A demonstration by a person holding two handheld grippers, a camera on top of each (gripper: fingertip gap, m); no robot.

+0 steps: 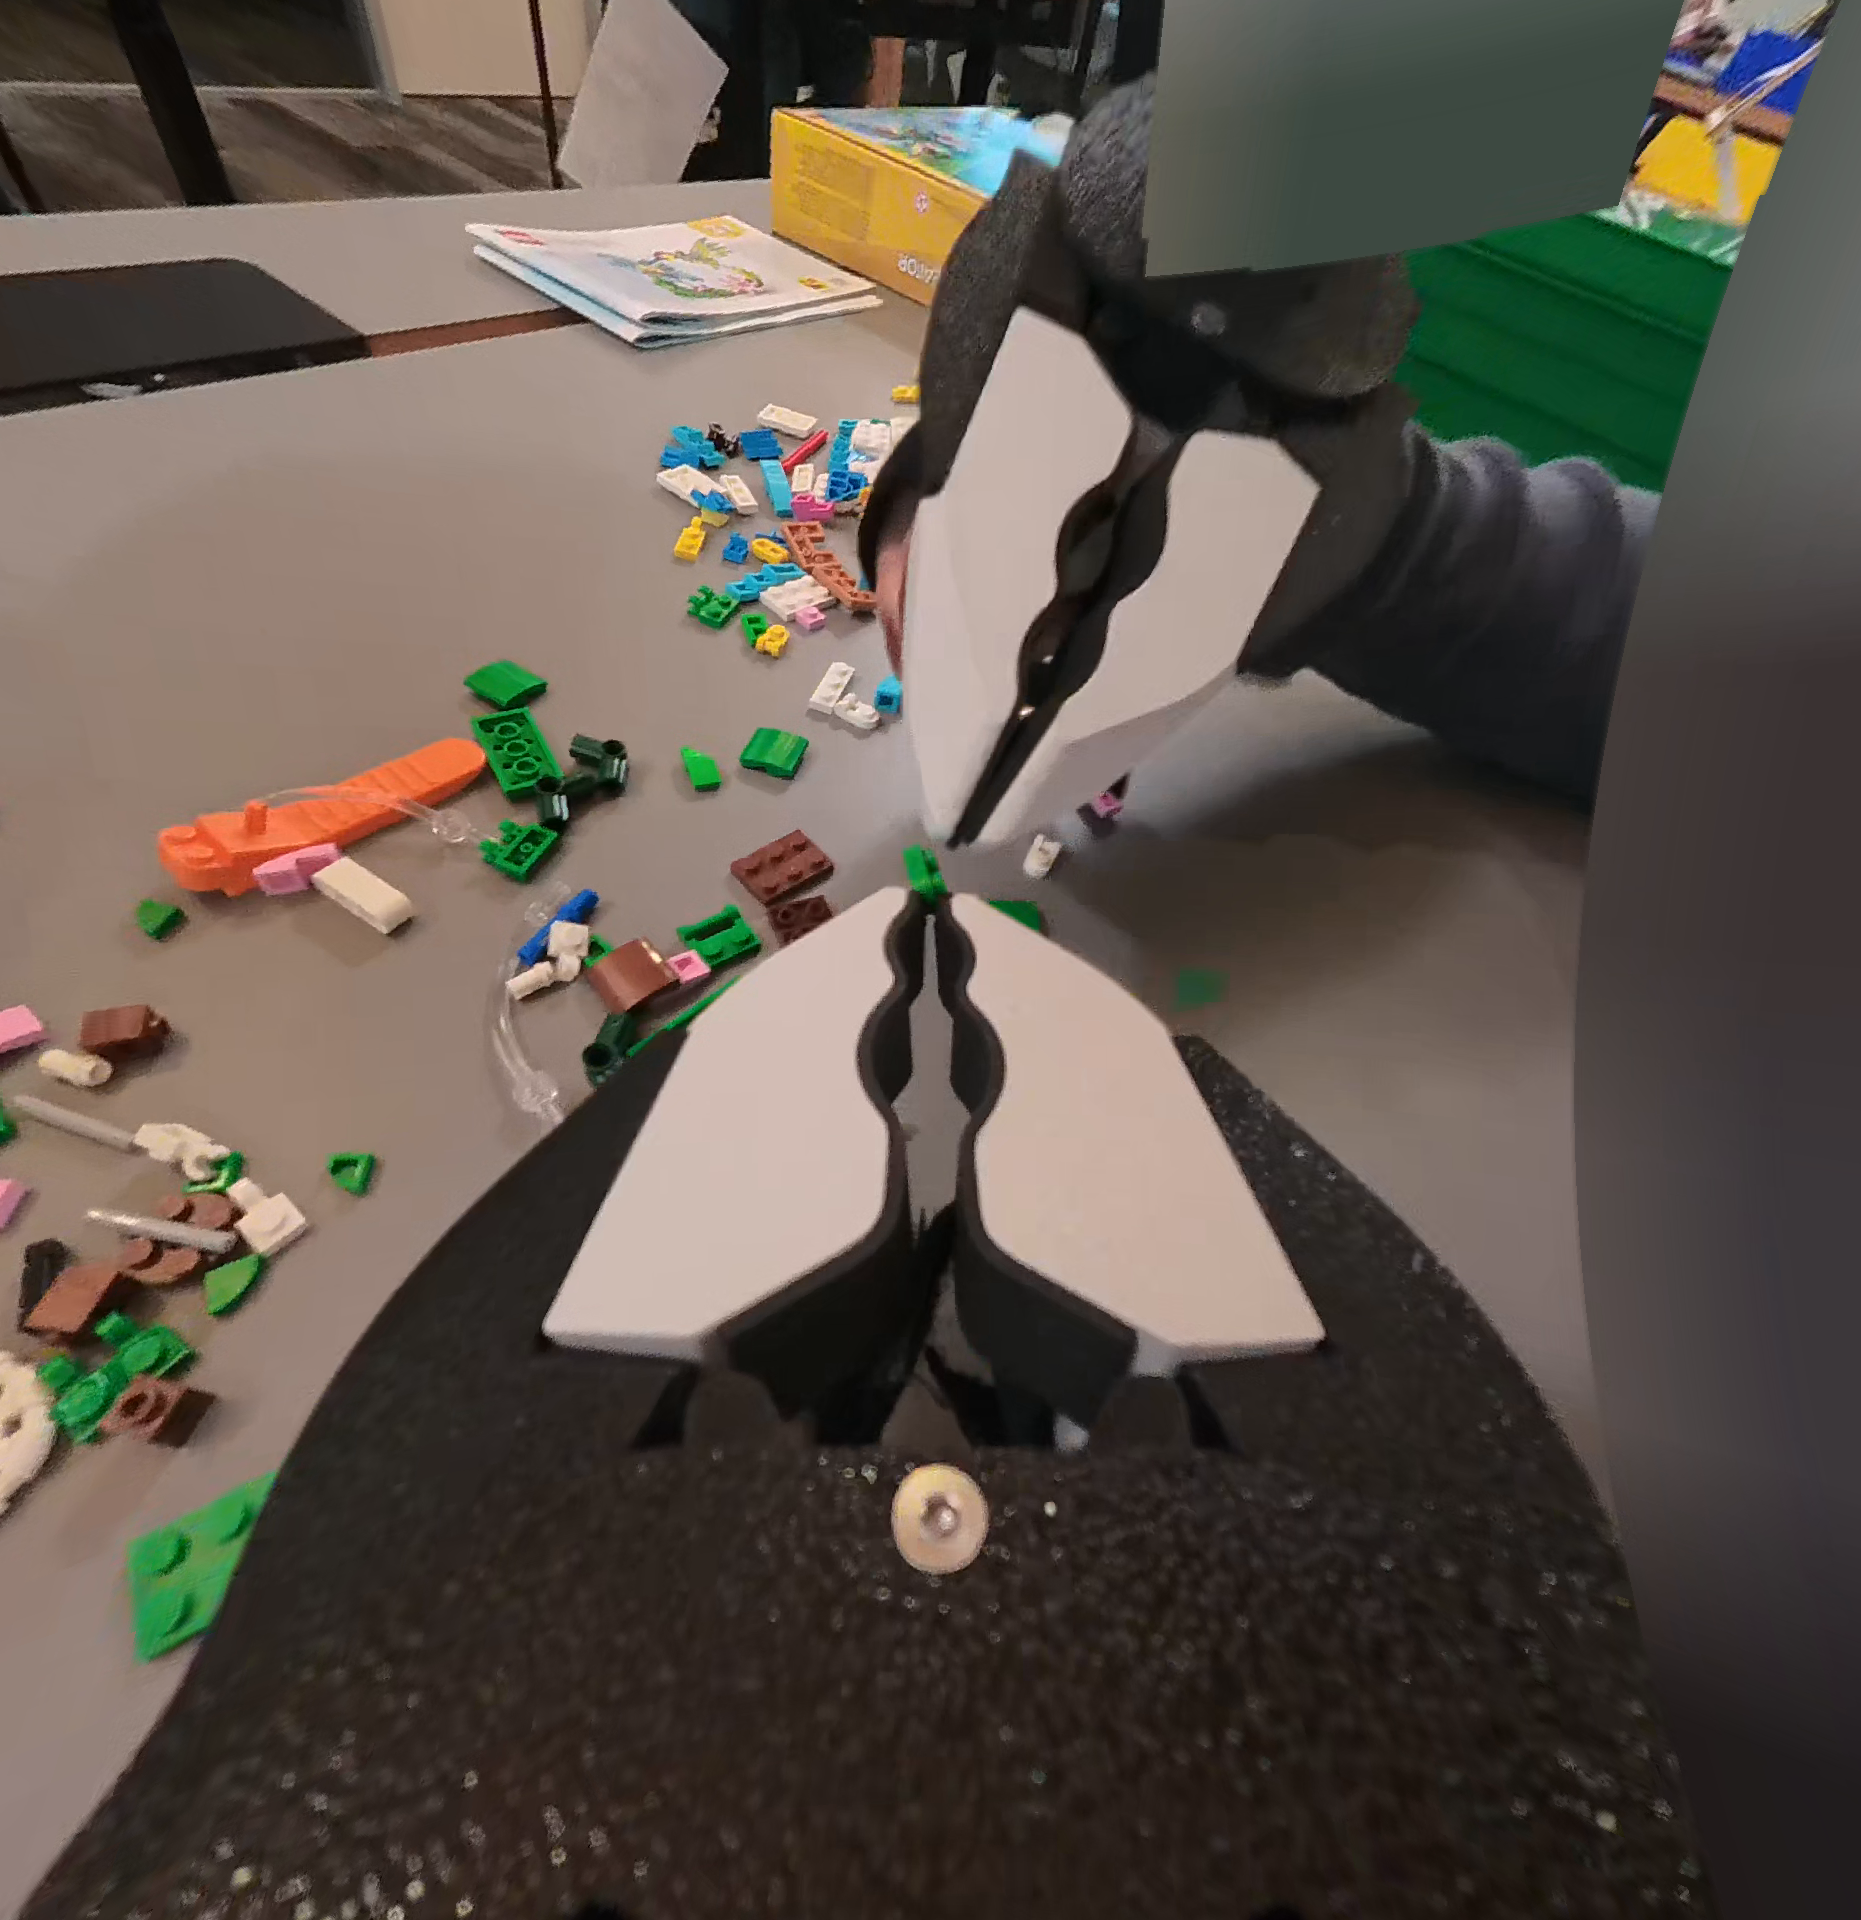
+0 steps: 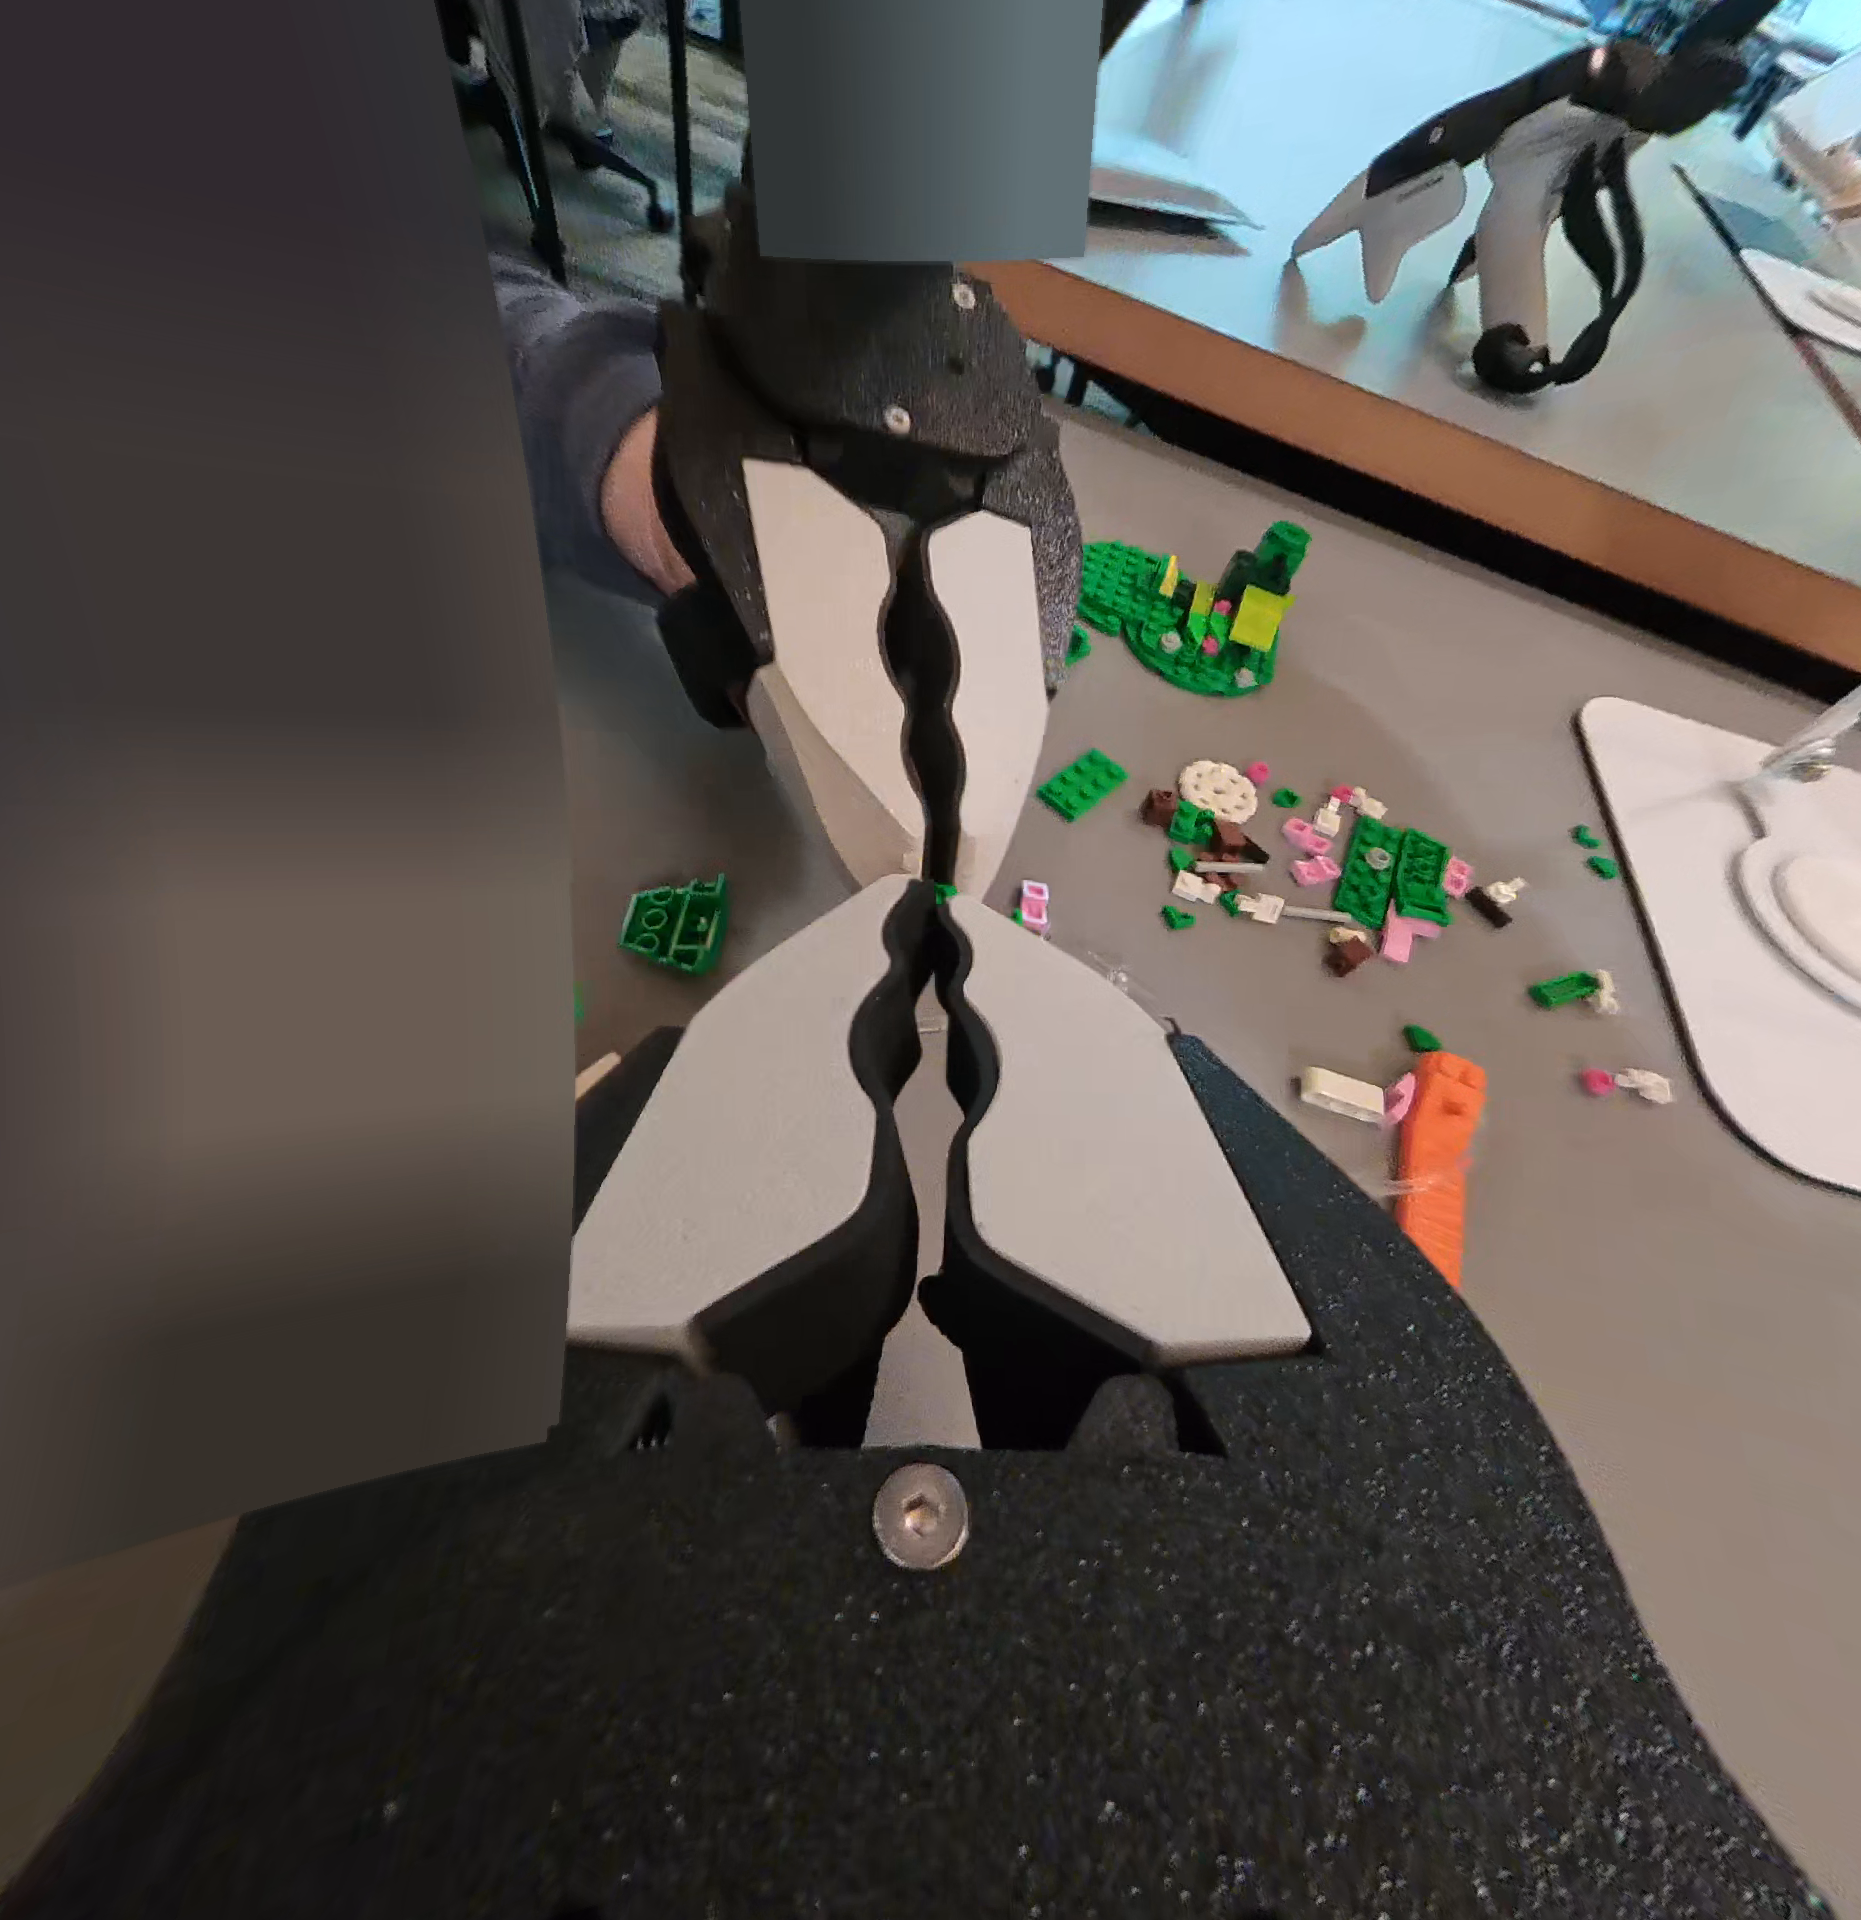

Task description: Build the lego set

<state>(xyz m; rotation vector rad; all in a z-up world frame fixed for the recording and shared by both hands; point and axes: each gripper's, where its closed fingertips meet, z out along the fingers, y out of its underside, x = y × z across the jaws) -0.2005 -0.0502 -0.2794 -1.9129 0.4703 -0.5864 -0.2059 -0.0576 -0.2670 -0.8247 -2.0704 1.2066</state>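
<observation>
Left wrist view: tiny green piece pinched tip to tip

My left gripper (image 1: 928,902) pinched a small green piece (image 1: 922,868) at its very tips, above the grey table (image 1: 334,582). My right gripper (image 2: 931,914) met it nose to nose, jaws pressed together. The piece looked light, rigid and slippery; I judged its flat sides the safest hold.

Even indoor light, soft shadows, wide-angle edge bending, slight motion blur, mosaic patches

I hold my left gripper (image 1: 926,902) and right gripper (image 1: 957,831) tip to tip above the bench, both jaws closed.
</observation>
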